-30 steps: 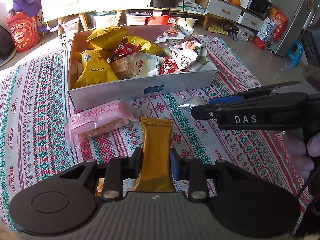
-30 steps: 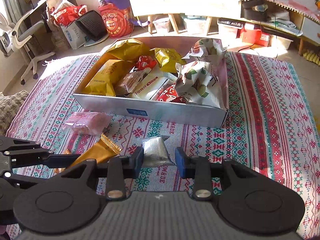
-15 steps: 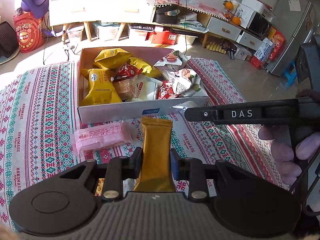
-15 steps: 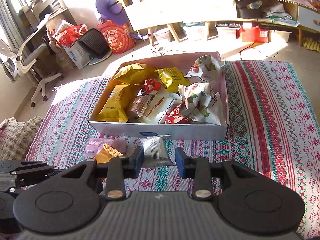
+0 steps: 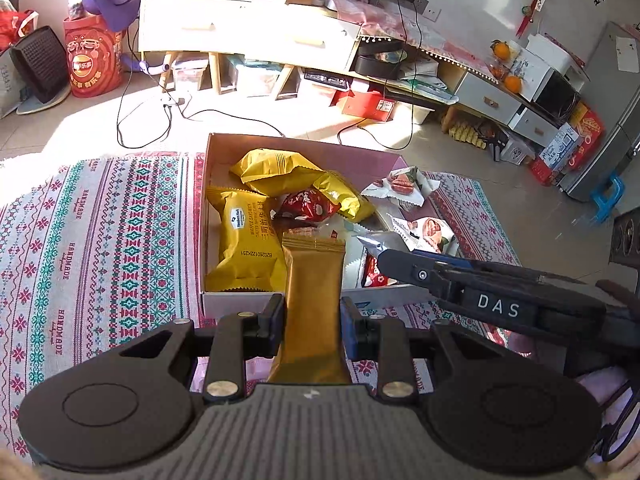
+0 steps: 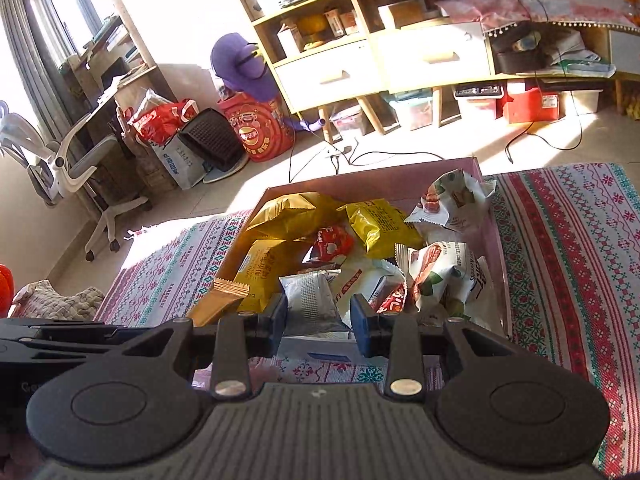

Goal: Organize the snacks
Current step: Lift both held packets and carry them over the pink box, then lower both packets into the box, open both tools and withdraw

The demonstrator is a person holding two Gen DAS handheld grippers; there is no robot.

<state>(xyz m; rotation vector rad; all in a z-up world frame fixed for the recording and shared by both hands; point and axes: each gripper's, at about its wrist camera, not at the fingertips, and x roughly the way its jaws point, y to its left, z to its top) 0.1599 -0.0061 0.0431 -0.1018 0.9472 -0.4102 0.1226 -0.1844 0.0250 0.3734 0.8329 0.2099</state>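
Note:
My left gripper (image 5: 312, 326) is shut on a gold snack packet (image 5: 314, 300) and holds it in the air over the front wall of the open cardboard box (image 5: 236, 300). My right gripper (image 6: 319, 318) is shut on a silver snack packet (image 6: 310, 300), also held over the box's front part (image 6: 316, 350). The box holds several snacks: yellow bags (image 5: 244, 248), a red packet (image 5: 306, 208) and white packets (image 6: 444, 272). The right gripper shows in the left wrist view (image 5: 370, 245), with the silver packet's tip at its fingers. The gold packet shows in the right wrist view (image 6: 218, 300).
The box sits on a patterned cloth (image 5: 100, 240) (image 6: 568, 248). Beyond the cloth are the floor with cables (image 5: 160, 116), a cabinet (image 5: 248, 28), a red bucket (image 6: 260, 132) and an office chair (image 6: 68, 168).
Both grippers have risen and moved forward with their packets, from above the cloth in front of the box to over its front wall. The pink packet on the cloth has dropped out of view.

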